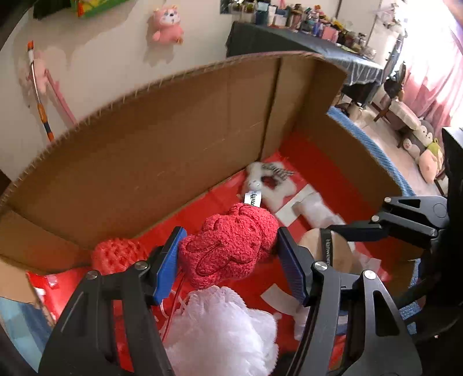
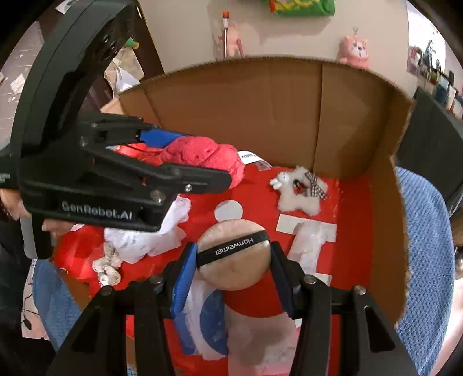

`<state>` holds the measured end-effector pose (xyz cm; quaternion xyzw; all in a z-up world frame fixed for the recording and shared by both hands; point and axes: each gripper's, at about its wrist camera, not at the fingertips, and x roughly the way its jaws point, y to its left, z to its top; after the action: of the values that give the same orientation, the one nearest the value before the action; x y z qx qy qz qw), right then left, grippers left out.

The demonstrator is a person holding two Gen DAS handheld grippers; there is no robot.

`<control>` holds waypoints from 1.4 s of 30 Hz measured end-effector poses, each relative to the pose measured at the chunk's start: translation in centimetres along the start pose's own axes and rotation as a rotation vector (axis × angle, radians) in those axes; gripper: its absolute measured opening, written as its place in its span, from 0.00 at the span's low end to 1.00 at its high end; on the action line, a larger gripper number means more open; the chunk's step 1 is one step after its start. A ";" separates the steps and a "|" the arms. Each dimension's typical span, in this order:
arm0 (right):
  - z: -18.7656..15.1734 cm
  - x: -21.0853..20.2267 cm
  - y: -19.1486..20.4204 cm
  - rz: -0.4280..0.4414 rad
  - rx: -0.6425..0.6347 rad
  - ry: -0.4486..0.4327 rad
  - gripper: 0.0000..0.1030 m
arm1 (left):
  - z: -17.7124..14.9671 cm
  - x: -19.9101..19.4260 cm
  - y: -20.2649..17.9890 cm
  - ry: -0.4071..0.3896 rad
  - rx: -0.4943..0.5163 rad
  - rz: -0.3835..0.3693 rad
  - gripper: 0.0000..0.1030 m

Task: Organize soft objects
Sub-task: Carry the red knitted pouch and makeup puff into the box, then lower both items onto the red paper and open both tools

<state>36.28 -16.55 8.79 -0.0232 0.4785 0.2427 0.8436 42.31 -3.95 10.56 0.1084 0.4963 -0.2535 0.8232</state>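
Observation:
My left gripper (image 1: 228, 254) is shut on a red fuzzy plush (image 1: 231, 245) with a white tag, held over the open cardboard box (image 1: 162, 138); the same red plush (image 2: 202, 159) and left gripper (image 2: 185, 162) show in the right wrist view. My right gripper (image 2: 231, 254) is shut on a round beige puff (image 2: 231, 254) with a black strap, also above the box's red floor (image 2: 347, 202). A small white plush with a checked bow (image 2: 301, 188) lies in the far corner. White mesh puff (image 1: 220, 332) and a red knitted ball (image 1: 118, 256) lie below the left gripper.
The box sits on a blue knitted cover (image 2: 428, 245). White crumpled fabric (image 2: 144, 240) and a blue-and-white item (image 2: 211, 324) lie in the box. A pink plush (image 1: 167, 26) hangs on the wall. A dark cluttered table (image 1: 303, 49) stands behind.

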 end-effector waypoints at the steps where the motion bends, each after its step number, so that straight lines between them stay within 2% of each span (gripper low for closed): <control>1: 0.1 0.3 -0.2 -0.006 0.002 0.007 0.52 | 0.0 0.3 0.2 0.006 -0.007 -0.003 0.60; 9: 0.9 2.5 -0.7 -0.017 0.014 0.063 0.52 | 0.5 2.1 1.2 0.035 -0.043 -0.014 0.60; 22: 1.1 3.8 -0.8 -0.027 0.008 0.097 0.52 | 0.6 4.7 2.0 0.099 -0.048 -0.003 0.60; 31: 2.1 5.7 1.1 -0.037 -0.001 0.132 0.52 | 0.8 5.5 1.8 0.115 -0.037 0.004 0.62; 42: 1.9 5.3 1.2 -0.038 -0.006 0.137 0.54 | 0.6 5.4 1.7 0.111 -0.045 0.000 0.63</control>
<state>39.56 -12.88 5.72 -0.0515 0.5338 0.2258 0.8133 45.74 -4.46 6.01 0.1036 0.5469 -0.2359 0.7966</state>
